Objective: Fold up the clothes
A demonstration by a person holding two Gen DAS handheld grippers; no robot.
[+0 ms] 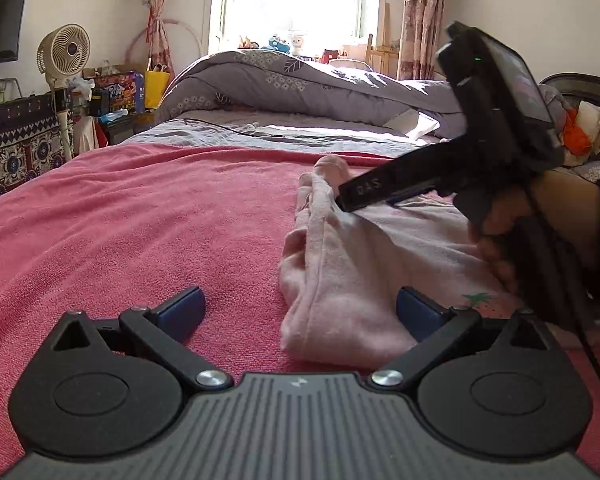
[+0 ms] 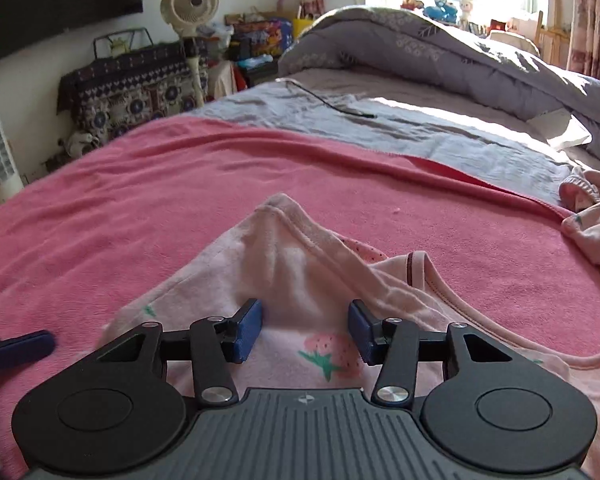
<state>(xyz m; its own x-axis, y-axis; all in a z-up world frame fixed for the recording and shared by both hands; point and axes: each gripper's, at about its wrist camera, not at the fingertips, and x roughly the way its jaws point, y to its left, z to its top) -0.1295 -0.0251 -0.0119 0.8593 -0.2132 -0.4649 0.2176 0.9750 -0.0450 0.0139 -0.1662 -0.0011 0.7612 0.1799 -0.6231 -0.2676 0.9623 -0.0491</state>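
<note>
In the left wrist view the left gripper (image 1: 300, 314) has its blue-padded fingers (image 1: 182, 314) spread wide. The near end of a pale pink garment (image 1: 340, 280) lies between them on the bed; the right-hand finger sits at the cloth's edge, but neither pad presses on it, so nothing is held. The garment lies bunched into a long, narrow roll here, its long axis running away from the camera toward the window, with its far tip (image 1: 330, 166) raised a little. A strawberry print shows on the flat part to the right.

Farther along, the right gripper (image 1: 346, 200) comes in from the right with a hand (image 1: 500, 236) around its handle, its tip at the top of the roll. In its own view the right gripper (image 2: 306, 334) has its fingers (image 2: 248, 334) about half open. They straddle a raised ridge of the pink cloth (image 2: 300, 264) without pinching it. The ridge peaks ahead of the fingers and points away up the bed.

The garment lies on a red-pink blanket (image 1: 120, 220) that covers the near half of the bed. Beyond it come a grey sheet (image 2: 360, 128) with a black cable, then a heaped grey quilt (image 1: 300, 80) below the bright window. A second pink piece (image 2: 592, 216) lies at the right edge of the blanket.
</note>
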